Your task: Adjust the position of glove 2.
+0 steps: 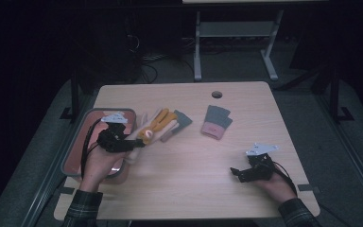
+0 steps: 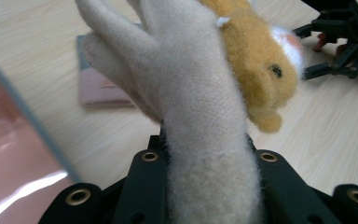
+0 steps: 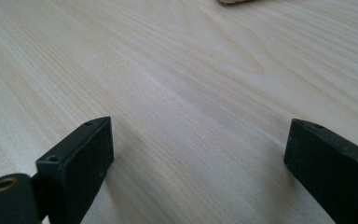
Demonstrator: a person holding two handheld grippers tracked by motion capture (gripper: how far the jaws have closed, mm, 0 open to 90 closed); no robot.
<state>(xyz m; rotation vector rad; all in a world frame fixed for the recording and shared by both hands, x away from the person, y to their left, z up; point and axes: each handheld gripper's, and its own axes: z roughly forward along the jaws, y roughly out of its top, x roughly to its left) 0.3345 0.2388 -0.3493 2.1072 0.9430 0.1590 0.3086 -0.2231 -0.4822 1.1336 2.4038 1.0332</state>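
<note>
Two hand-held grippers show from above: the left hand-held gripper (image 1: pixel 134 143) lifts a cream glove (image 1: pixel 152 128) beside the tray (image 1: pixel 75 142). Its own view shows jaws clamping the glove's cuff. Right hand-held gripper (image 3: pixel 196 154): jaws spread over bare worktop (image 3: pixel 191 70).

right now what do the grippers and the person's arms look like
Both the left gripper and the right gripper are black, angular linkage frames, each topped by a grey three-cornered plate and trailing a black cable. Brass-coloured eyelets sit in the jaws. Dark plaid sleeves cover the person's forearms.
</note>
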